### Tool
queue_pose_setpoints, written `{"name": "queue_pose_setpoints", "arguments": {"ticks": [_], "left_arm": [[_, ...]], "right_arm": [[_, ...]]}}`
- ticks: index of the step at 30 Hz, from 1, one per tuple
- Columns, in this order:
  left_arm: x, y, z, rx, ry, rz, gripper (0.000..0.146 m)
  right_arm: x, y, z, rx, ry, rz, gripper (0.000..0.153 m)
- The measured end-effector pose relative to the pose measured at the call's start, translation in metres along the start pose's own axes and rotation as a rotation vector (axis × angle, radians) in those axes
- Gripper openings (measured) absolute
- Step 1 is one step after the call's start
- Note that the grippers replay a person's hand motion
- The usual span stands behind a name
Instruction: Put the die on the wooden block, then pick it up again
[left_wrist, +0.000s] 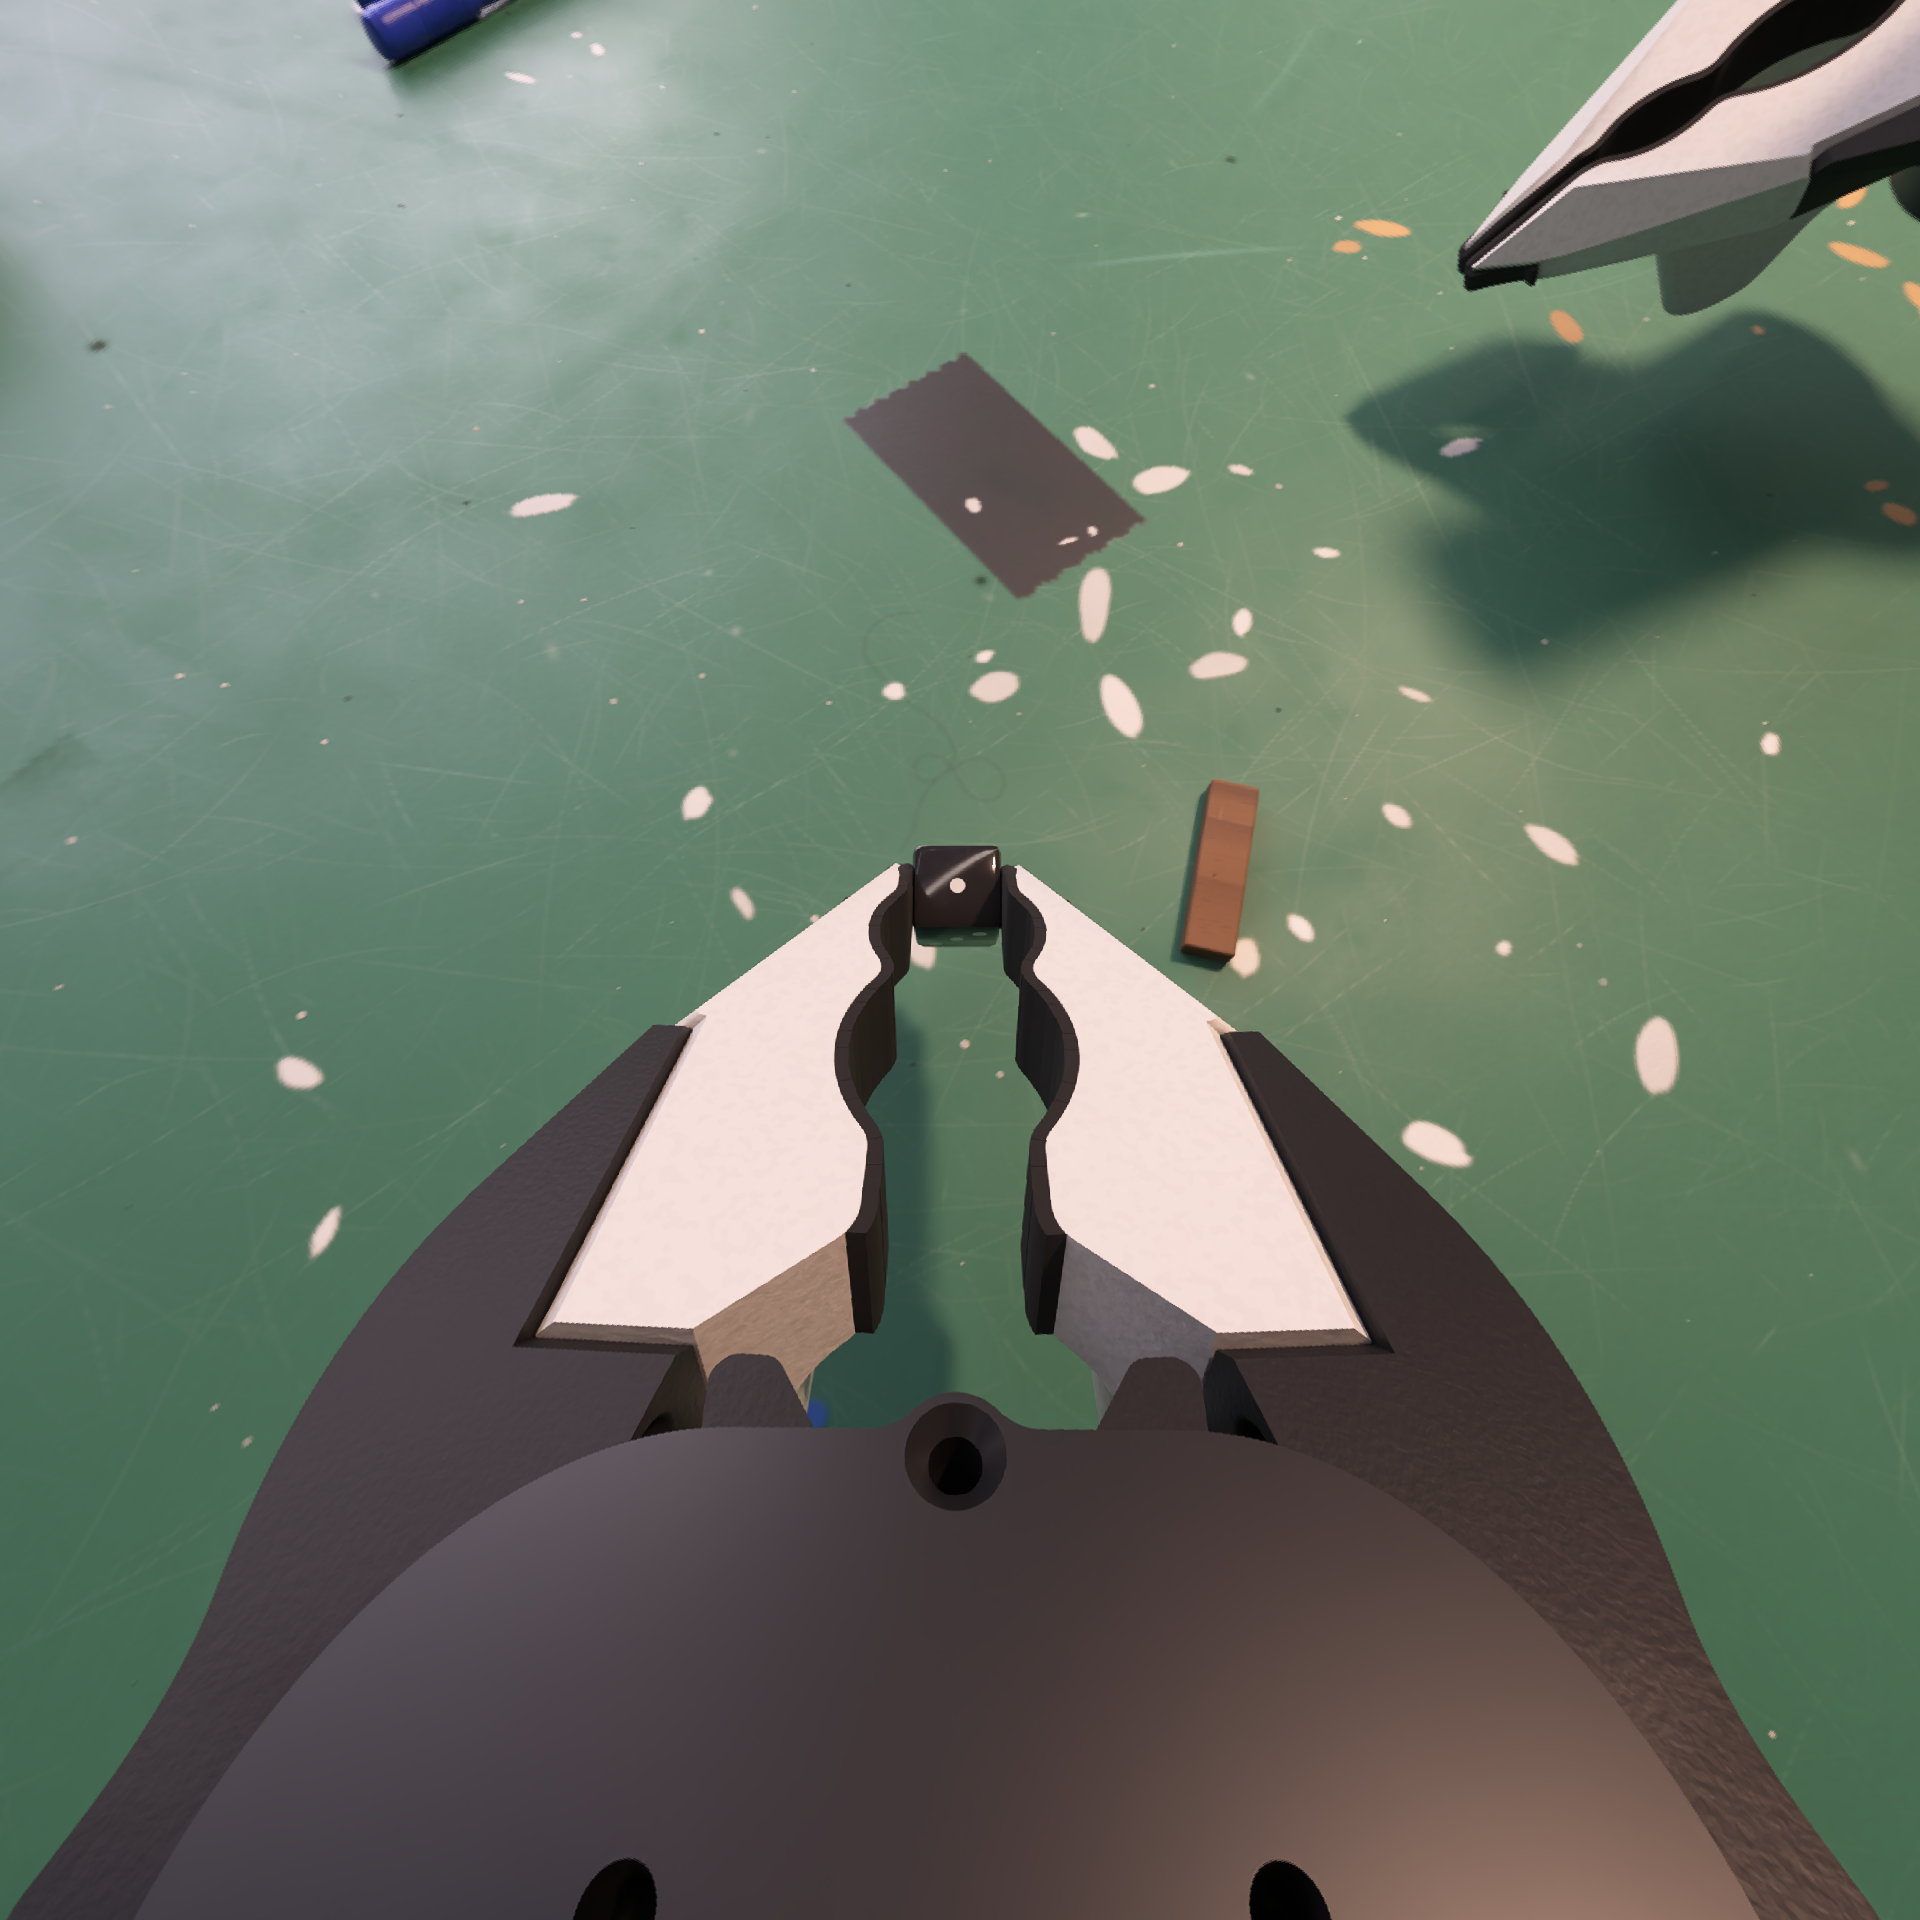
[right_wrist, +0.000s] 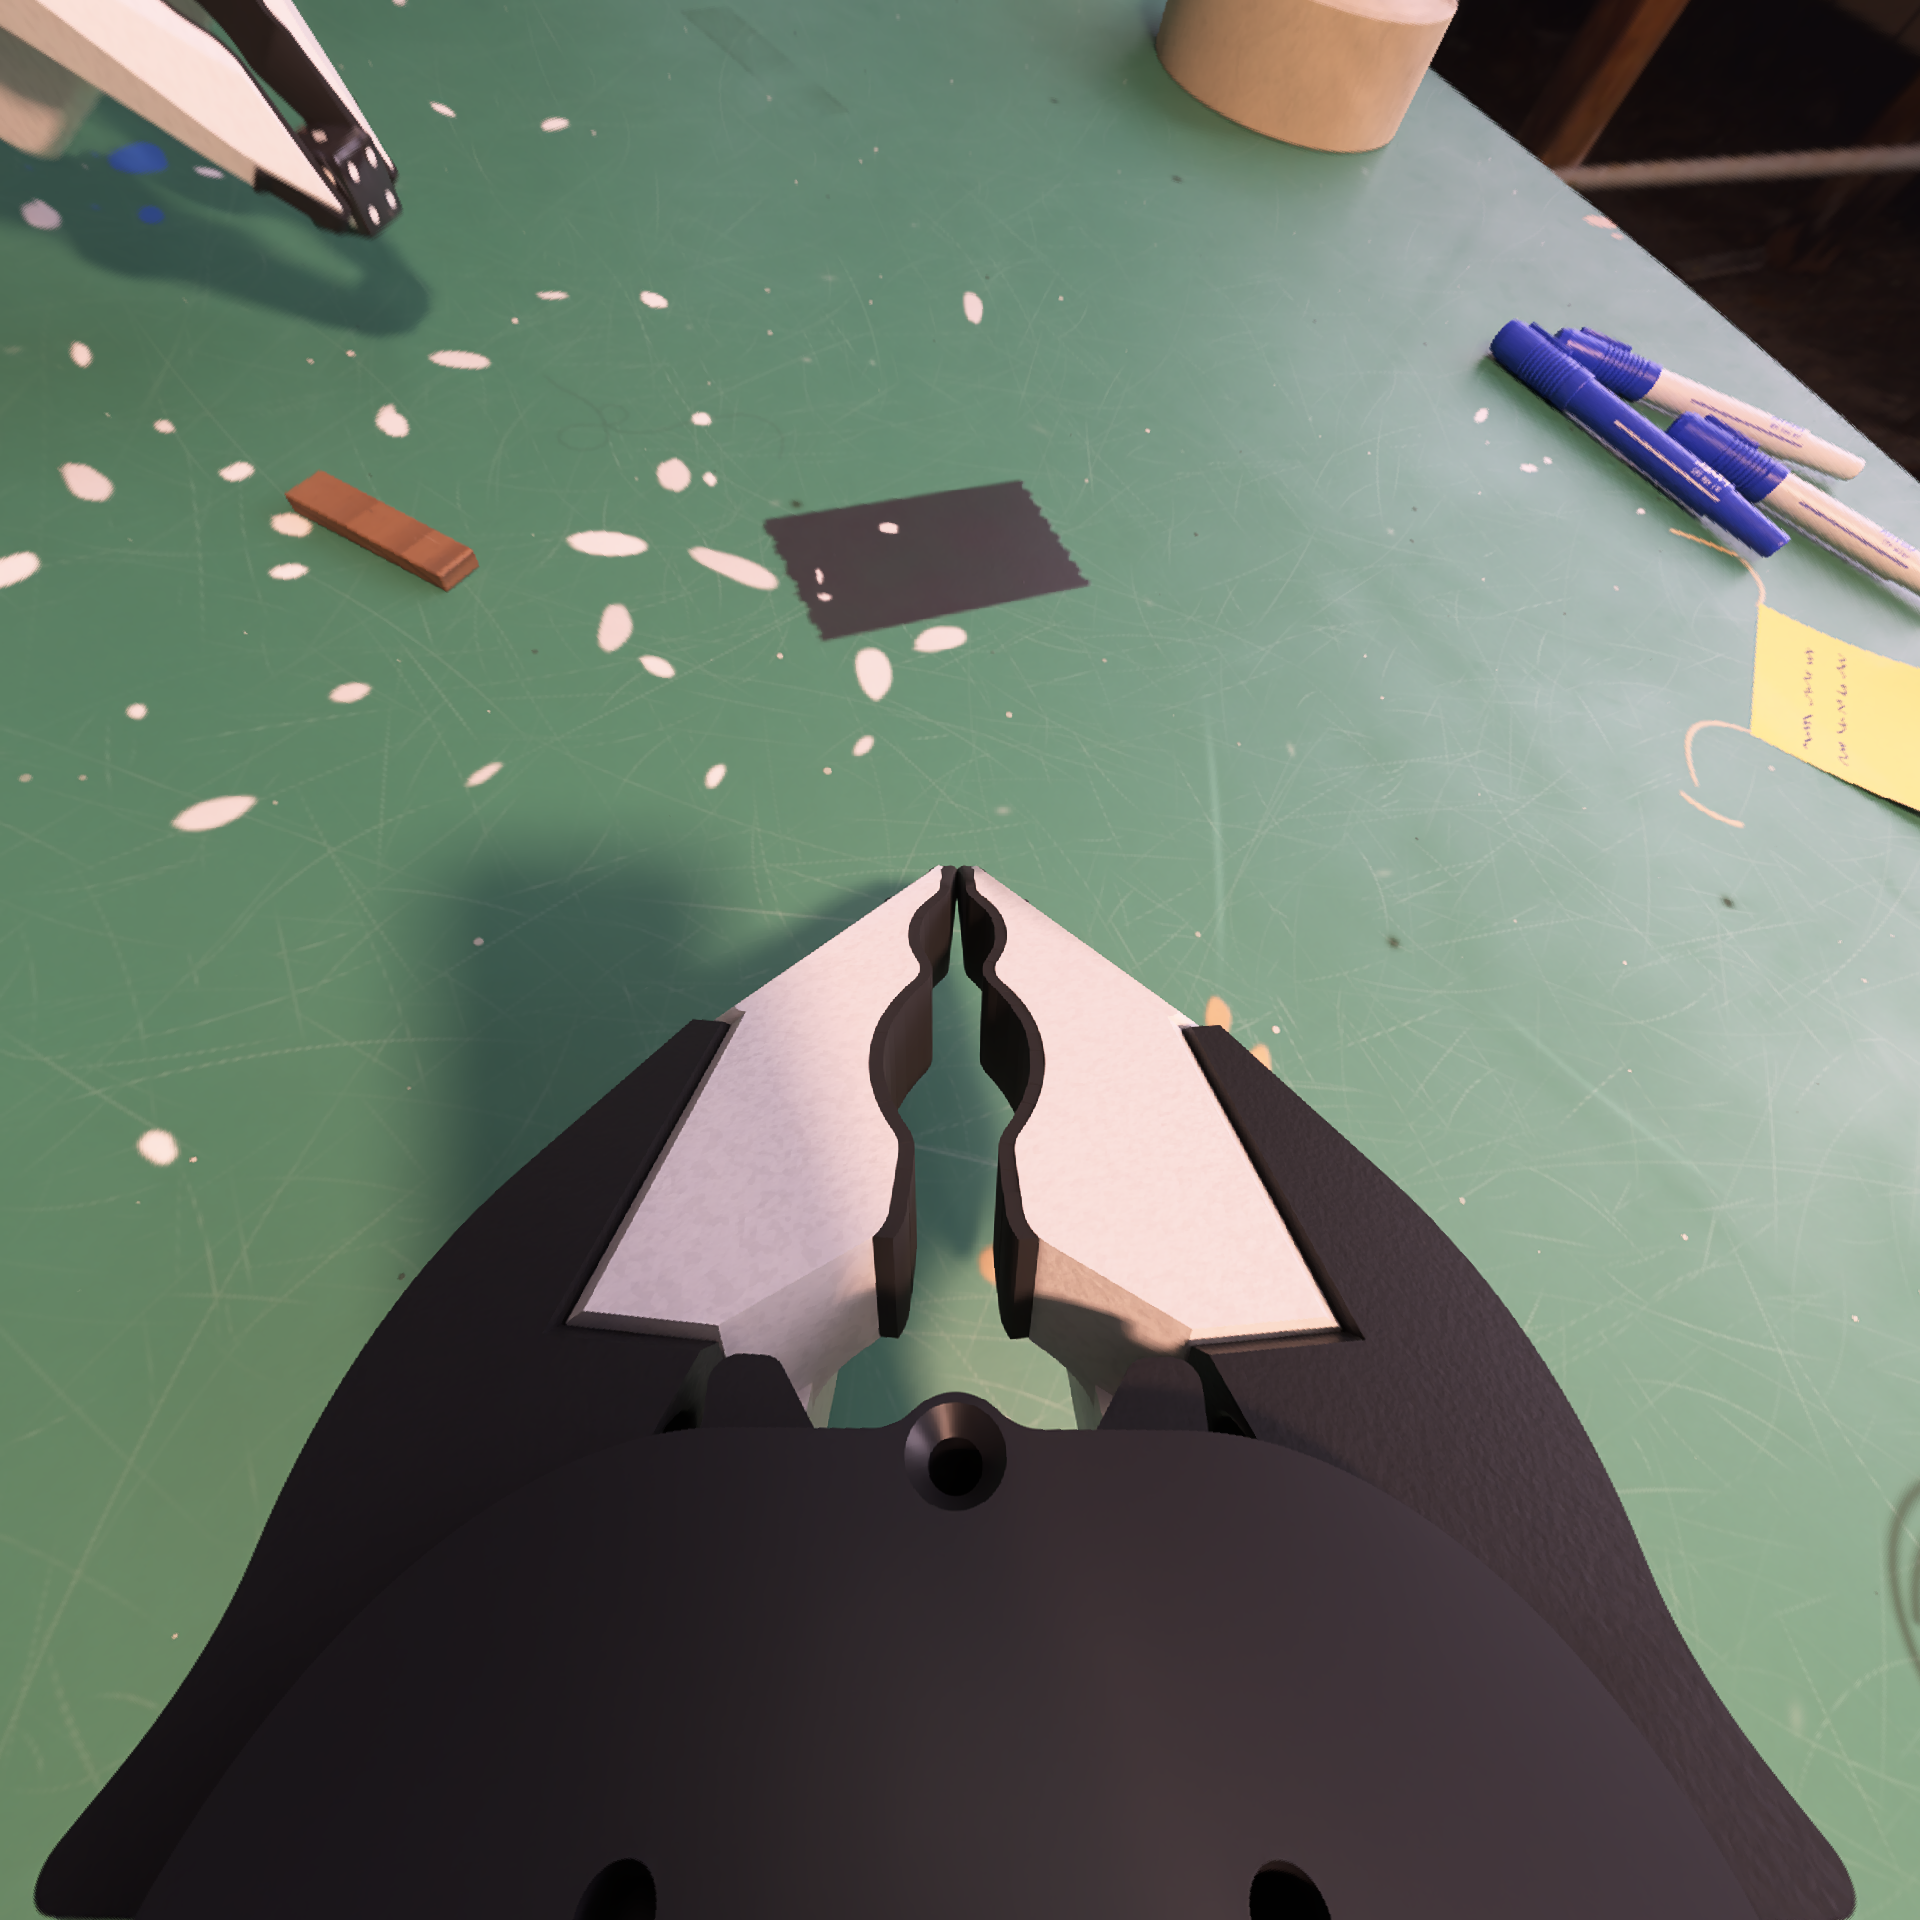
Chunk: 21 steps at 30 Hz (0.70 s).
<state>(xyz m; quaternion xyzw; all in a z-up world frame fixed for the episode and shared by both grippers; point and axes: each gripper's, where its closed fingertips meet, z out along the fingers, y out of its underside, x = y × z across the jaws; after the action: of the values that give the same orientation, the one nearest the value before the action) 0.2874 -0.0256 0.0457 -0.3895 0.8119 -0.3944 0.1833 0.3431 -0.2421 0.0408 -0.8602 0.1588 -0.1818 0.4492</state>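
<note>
Left gripper (left_wrist: 956, 888) fingers pinch the die (left_wrist: 956, 885) at their tips; right gripper (right_wrist: 956, 883) fingers closed, empty.

You are looking at a green table top (right_wrist: 1247, 727), scuffed with fine scratches and flecked with pale paint spots. A dark grey rectangular patch (right_wrist: 925, 556) sits near the middle of the right wrist frame. At its upper right the table edge runs diagonally, with dim, dark room and brownish wooden furniture (right_wrist: 1600, 83) beyond. Light falls brightest at the upper left of the left wrist frame.
</note>
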Motion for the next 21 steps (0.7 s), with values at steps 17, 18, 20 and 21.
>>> {"name": "queue_pose_setpoints", "arguments": {"ticks": [17,18,20,21], "left_arm": [[0.047,0.0,0.02,-0.033,0.151,0.055,0.016],[0.048,0.001,0.02,-0.036,0.155,0.058,0.016],[0.049,0.001,0.02,-0.038,0.156,0.065,0.016],[0.049,0.001,0.021,-0.04,0.156,0.067,0.016]], "right_arm": [[-0.005,-0.002,-0.001,0.008,-0.036,0.021,0.0],[-0.006,-0.004,-0.001,0.012,-0.039,0.012,0.0],[-0.008,-0.005,-0.001,0.023,-0.039,0.0,0.0],[-0.008,-0.004,0.0,0.016,-0.041,-0.001,0.0]]}}
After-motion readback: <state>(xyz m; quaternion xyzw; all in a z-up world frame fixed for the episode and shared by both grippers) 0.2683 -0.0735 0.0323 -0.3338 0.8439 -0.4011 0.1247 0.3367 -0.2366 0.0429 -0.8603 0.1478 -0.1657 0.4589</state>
